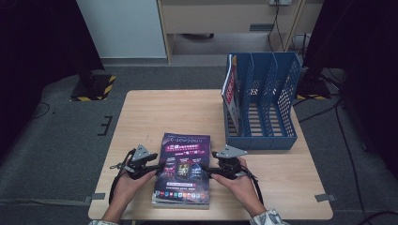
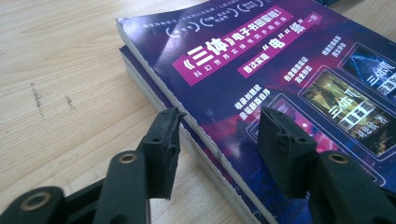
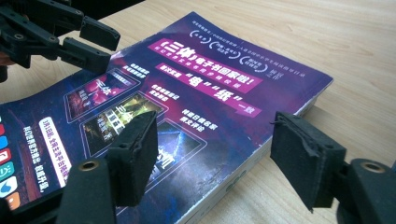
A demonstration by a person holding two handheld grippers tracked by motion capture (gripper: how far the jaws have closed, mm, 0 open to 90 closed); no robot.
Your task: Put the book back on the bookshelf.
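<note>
Two thick magazines lie stacked near the table's front edge, the top magazine with a purple cover and the lower magazine peeking out under it. My left gripper is at the stack's left edge. Its jaws straddle the top magazine's edge, one beside the edge and one above the cover, not clamped. My right gripper is at the right edge, one jaw over the cover and the other out over the table, open. The right gripper view also shows the left gripper across the cover.
A blue three-slot file rack stands at the table's back right, with a red-and-white magazine upright in its leftmost slot. Bare wooden tabletop stretches behind and to the left of the stack.
</note>
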